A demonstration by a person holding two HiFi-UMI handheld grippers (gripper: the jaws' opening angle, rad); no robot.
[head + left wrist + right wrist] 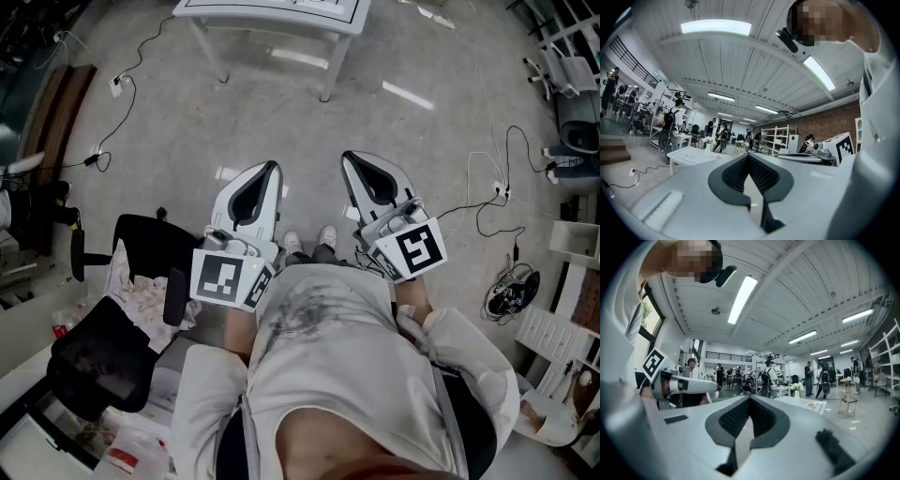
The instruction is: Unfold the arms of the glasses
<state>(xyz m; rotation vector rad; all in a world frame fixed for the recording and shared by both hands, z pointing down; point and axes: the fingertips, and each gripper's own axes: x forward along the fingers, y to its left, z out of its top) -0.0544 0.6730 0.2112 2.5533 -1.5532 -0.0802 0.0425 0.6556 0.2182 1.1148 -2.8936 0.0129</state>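
No glasses show in any view. I hold both grippers side by side in front of my chest, pointing level over the floor. My left gripper (271, 169) has its jaws together with nothing between them; its ribbed dark pads (736, 173) meet at the tip (749, 155). My right gripper (348, 159) is shut as well and holds nothing, its pads (761, 416) closing to a point (750, 398). Each gripper's marker cube shows in the other's view. A white table (272, 13) stands a few steps ahead.
A black office chair (101, 361) and cluttered desk sit at my left. Cables (487, 202) trail over the floor at right, near white shelving (574, 309). Several people stand among tables and racks far across the hall (768, 378). A flower vase (797, 391) rests on the white table.
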